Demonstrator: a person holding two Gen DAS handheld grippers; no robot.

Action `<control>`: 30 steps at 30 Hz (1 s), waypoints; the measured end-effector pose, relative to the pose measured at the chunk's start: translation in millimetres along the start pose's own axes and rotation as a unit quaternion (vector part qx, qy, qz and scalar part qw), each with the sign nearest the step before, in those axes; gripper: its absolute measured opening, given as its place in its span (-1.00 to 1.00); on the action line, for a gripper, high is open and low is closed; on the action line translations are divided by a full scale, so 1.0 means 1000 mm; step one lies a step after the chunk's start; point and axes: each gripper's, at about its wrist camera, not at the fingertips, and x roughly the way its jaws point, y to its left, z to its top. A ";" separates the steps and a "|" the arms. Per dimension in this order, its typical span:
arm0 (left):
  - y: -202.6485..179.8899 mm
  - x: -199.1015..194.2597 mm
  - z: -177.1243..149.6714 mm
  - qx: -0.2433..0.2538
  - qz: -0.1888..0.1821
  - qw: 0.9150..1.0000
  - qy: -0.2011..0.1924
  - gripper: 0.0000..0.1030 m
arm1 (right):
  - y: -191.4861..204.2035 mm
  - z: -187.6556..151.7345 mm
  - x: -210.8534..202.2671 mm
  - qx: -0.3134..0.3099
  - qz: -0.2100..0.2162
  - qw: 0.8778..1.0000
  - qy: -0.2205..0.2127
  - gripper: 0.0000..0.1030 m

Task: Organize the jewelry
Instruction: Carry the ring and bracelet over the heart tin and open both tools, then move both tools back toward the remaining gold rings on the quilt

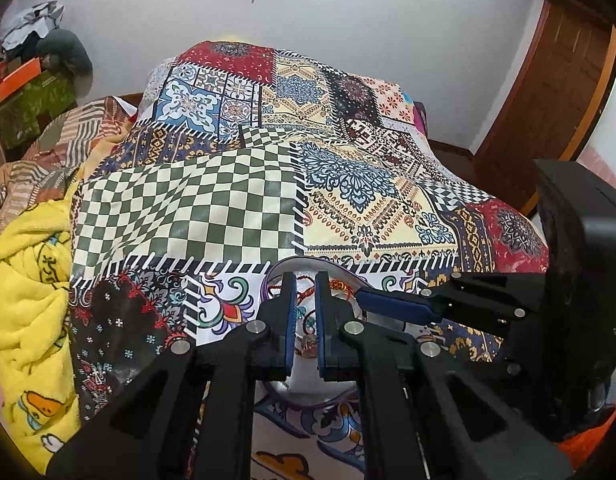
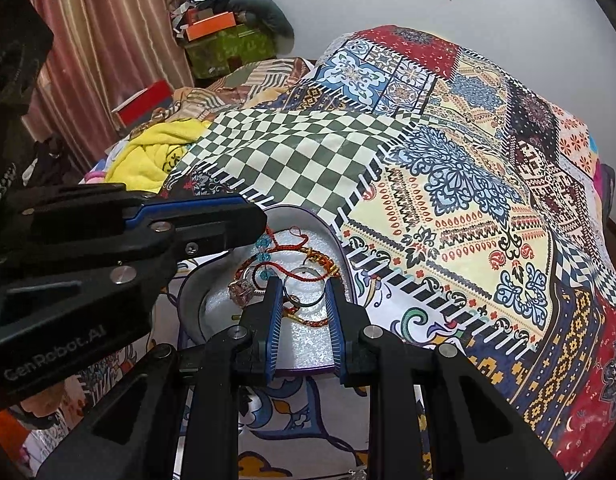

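A heart-shaped box with a purple rim and white foam lining lies on the bed; the left wrist view shows its rim too. Inside are red thread bracelets, an orange-gold bracelet, blue beads, a silver bangle and a pink-stone ring. My right gripper hangs open over the box, with the bangle and red thread seen between its fingers. My left gripper is low over the box, jaws narrowly apart, red thread in the gap. Each gripper shows in the other's view.
The box rests on a patchwork bedspread that rises into a mound behind it. A yellow blanket lies to the left. Stacked boxes and clothes stand by the far wall, near a curtain. A wooden door is at the right.
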 end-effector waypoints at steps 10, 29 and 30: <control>0.005 -0.032 0.003 -0.010 0.023 0.999 -0.021 -0.34 | 0.008 -0.001 -0.012 -0.010 -0.007 1.000 0.004 -0.58; -0.043 -0.111 -0.015 0.023 0.053 0.996 -0.070 -0.33 | -0.012 -0.025 -0.116 0.035 -0.053 0.996 -0.066 -0.56; -0.047 -0.114 -0.017 0.023 0.052 0.996 -0.071 -0.33 | -0.014 -0.029 -0.121 0.039 -0.056 0.995 -0.069 -0.56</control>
